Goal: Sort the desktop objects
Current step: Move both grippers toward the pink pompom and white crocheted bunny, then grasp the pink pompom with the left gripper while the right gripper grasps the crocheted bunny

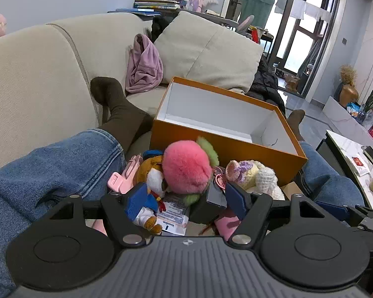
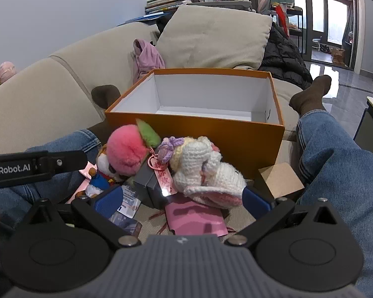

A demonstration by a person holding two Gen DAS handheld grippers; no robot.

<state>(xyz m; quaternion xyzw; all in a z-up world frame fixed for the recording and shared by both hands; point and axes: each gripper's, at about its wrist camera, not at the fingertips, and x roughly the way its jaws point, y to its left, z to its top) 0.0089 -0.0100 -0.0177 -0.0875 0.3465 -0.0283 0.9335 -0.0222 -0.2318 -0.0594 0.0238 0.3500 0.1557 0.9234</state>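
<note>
We are in a living room, seated on a beige sofa (image 1: 49,74) with our jeans-clad legs stretched out and dark socks on; a purple garment (image 1: 144,64) lies crumpled against a cushion behind.

Between our legs stands an orange box (image 2: 211,134), open at the top, white inside, with nothing visible in it. Just in front of its near wall lies a heap of small things: a fluffy pink pom-pom plush (image 1: 186,166) with green leaves, a duck doll (image 1: 149,183) in a blue outfit partly under it, a white crocheted doll (image 2: 206,166) with a purple flower, a pink tag (image 2: 163,176) on a ring, a dark grey box (image 2: 146,186), a pink card (image 2: 196,217) and a printed leaflet (image 1: 174,213).

Our left gripper (image 1: 186,200) is held low over the heap, pointing toward the box, its blue pads apart around the bottom of the pom-pom and the duck, gripping nothing. Our right gripper (image 2: 182,200) hovers low beside it, jaws spread wide, the crocheted doll and pink card lying between the pads; the right pad is just beside the doll's pink ear, and we cannot tell whether it touches.
</note>
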